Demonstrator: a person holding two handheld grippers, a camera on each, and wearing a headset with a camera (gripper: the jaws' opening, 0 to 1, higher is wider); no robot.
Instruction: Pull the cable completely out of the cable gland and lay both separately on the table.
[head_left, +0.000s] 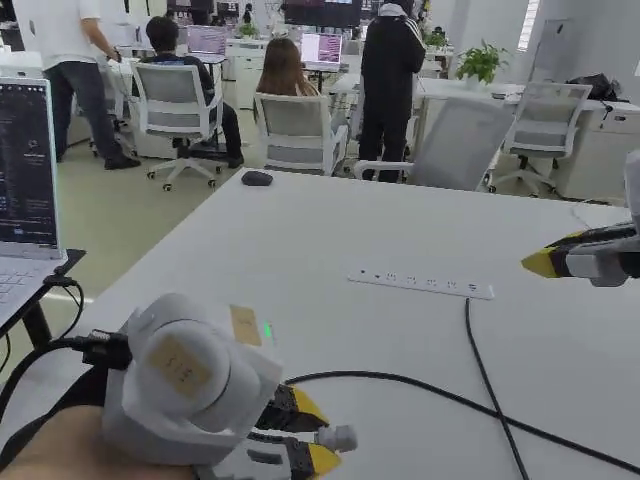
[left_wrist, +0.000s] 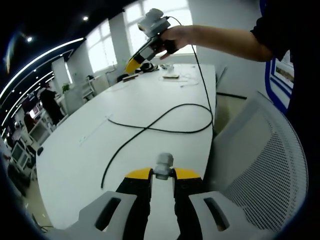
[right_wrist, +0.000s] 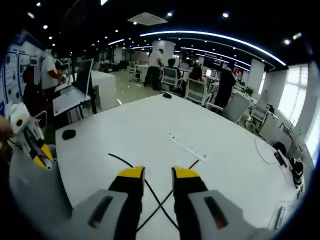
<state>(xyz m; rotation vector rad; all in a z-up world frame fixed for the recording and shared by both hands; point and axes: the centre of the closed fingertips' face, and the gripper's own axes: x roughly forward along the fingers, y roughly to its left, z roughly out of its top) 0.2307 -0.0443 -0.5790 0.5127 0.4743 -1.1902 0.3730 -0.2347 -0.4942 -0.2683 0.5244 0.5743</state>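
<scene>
Across your worktop (head_left: 400, 230) the black cable (head_left: 420, 385) lies loose in a long curve, just right of your left gripper (head_left: 318, 436), held low at the near edge. Your right gripper (head_left: 545, 262) hovers well off right, jaws narrow and empty. The left jaws pinch the cable gland (left_wrist: 163, 165), which sticks out past the tips, apart from the cable.

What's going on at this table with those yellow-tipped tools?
A person is working with a hand-held gripper in each hand. The left gripper is clamped on a small grey cable gland, near the closer edge of the white table. The black cable lies loose on the table, seemingly pulled out of the gland. The right gripper is open, empty and raised above the table.
</scene>
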